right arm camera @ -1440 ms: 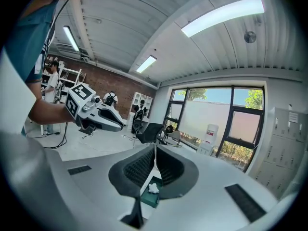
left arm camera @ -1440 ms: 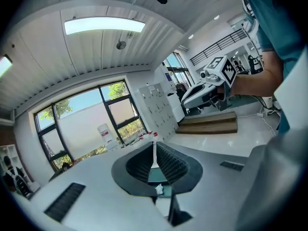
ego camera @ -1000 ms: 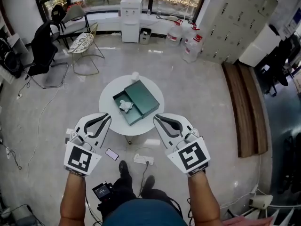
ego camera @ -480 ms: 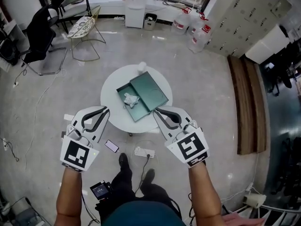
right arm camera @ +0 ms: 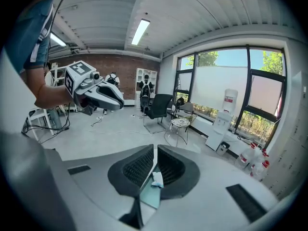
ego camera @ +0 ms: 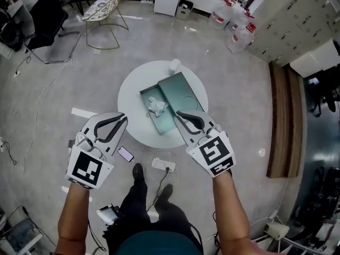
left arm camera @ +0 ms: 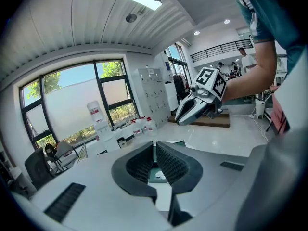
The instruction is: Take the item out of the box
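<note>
An open green box (ego camera: 150, 95) lies on a round white table (ego camera: 130, 92), its lid (ego camera: 183, 91) flat beside it on the right. A crumpled white item (ego camera: 157, 106) sits inside the box. My left gripper (ego camera: 122, 119) hovers shut and empty at the table's near left edge. My right gripper (ego camera: 179, 114) is also shut and empty, its tips over the box's near right corner. In the right gripper view the box and the white item (right arm camera: 157, 178) show through the narrow slit between the jaws. In the left gripper view the right gripper (left arm camera: 179, 120) hangs ahead.
A second white wad (ego camera: 174, 64) lies at the table's far edge. On the floor near my feet are a phone (ego camera: 126, 154) and a power strip (ego camera: 162, 165). Chairs (ego camera: 101, 7) stand far left, water bottles (ego camera: 238, 23) and lockers (ego camera: 297, 20) far right, a wooden bench (ego camera: 280, 121) at the right.
Both grippers have come forward toward the table, which now looks larger and nearer. The right gripper's tips have reached the box's corner. Both stay shut.
</note>
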{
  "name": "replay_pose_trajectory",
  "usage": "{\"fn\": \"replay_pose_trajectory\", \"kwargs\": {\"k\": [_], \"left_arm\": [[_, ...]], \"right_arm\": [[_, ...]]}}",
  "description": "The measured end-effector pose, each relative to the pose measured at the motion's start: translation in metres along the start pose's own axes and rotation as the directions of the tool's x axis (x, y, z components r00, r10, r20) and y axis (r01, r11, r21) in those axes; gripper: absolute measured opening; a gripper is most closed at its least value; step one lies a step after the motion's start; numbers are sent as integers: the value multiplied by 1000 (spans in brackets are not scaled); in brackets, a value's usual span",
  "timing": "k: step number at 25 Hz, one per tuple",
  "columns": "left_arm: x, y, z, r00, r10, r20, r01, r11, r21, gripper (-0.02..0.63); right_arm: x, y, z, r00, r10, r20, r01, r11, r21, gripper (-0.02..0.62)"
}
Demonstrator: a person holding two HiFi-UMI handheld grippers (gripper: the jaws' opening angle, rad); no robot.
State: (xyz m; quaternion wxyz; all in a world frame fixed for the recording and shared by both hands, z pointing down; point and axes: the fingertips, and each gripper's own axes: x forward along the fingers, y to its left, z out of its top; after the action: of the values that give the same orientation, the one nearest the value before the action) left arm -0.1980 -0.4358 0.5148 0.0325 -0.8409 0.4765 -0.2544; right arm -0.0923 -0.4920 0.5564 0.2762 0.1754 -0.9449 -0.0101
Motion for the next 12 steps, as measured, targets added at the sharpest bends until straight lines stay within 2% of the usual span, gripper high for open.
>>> {"fn": "replay_pose_trajectory", "kwargs": {"k": [6,12], "left_arm": [[27,15,-51,999,-13,-38,12,999,-38,37],[52,25,-100,997,-34,-65,30,997,-64,37]], "right_arm": [[69,-8,-45,995,56,-81,-56,998,-3,41],[135,-9,-96,978,118,-170,-123,992,-14,41]]}}
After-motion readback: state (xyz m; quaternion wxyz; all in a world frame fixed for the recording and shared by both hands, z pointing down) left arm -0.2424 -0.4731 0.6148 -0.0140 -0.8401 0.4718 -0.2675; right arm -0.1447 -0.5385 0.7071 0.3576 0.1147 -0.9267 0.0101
